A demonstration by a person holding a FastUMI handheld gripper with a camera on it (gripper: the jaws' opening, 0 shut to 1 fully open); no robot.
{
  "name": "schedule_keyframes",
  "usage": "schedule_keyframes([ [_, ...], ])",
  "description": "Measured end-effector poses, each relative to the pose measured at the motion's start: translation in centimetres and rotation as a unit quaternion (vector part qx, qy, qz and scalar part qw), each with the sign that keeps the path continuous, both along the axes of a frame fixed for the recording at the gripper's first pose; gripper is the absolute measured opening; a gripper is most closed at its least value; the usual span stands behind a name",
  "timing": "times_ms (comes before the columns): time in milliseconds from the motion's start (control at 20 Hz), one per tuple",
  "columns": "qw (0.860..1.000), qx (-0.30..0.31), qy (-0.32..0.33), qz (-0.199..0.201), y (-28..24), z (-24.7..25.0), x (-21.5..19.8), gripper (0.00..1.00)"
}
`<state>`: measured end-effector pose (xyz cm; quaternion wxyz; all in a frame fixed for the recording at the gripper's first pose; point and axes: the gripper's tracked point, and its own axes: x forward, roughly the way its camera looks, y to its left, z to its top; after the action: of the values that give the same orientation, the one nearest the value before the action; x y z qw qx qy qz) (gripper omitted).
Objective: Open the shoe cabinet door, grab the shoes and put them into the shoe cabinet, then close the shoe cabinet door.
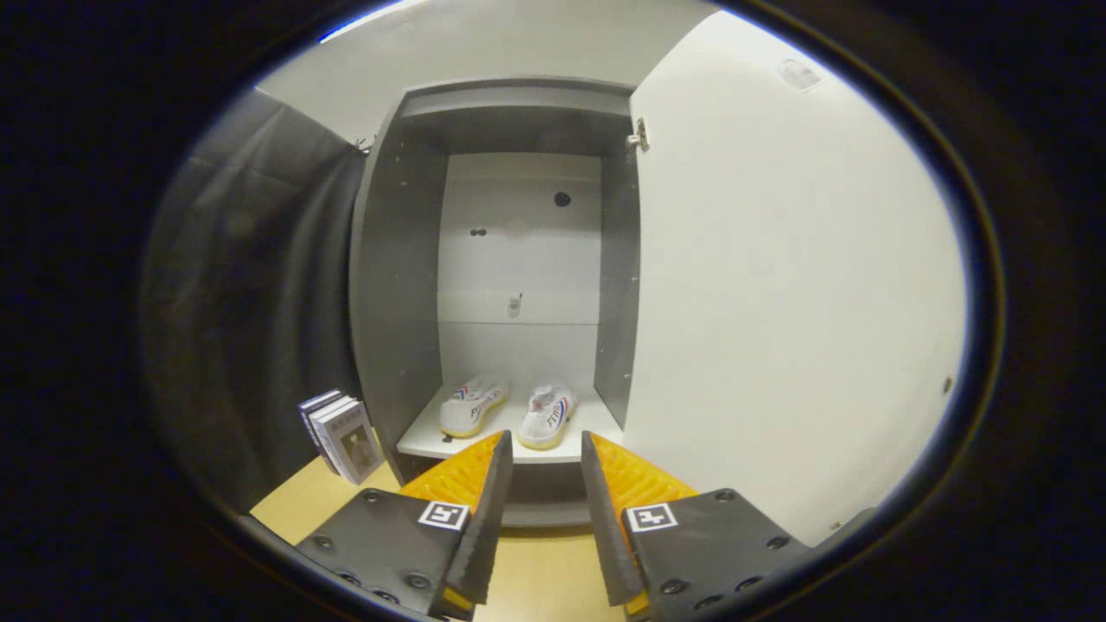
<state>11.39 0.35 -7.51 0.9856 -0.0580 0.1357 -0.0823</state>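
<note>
The shoe cabinet (393, 285) stands open straight ahead, grey inside with a pale back panel. Its white door (795, 294) is swung wide to the right, hinge at the top. Two white shoes with yellow soles rest side by side on the bottom shelf (415, 442): the left shoe (471, 406) and the right shoe (546, 416). My gripper (546, 449) is open, its fingers apart with nothing between them. The fingertips sit just in front of the shelf's front edge, short of the shoes.
Several books (341, 436) lean against the cabinet's left outer wall on the wooden floor (298, 505). A dark cloth wall (251, 294) hangs to the left. The open door blocks the right side.
</note>
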Motion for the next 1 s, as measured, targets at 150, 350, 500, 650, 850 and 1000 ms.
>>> schedule_keyframes([
  [150, 1.0, 0.011, -0.005, 0.001, -0.9, 1.1, -2.7, 0.52],
  [350, 1.0, 0.009, -0.012, 0.015, -2.2, 3.0, -6.1, 0.52],
  [500, 0.999, 0.014, -0.015, 0.029, -3.3, 4.0, -8.3, 0.52],
  [650, 0.998, 0.03, -0.014, 0.045, -4.6, 4.9, -10.5, 0.52],
  [850, 0.996, 0.04, -0.015, 0.084, -5.7, 5.8, -13.1, 0.52],
  [1000, 0.994, 0.039, -0.016, 0.099, -7.3, 6.3, -15.1, 0.52],
])
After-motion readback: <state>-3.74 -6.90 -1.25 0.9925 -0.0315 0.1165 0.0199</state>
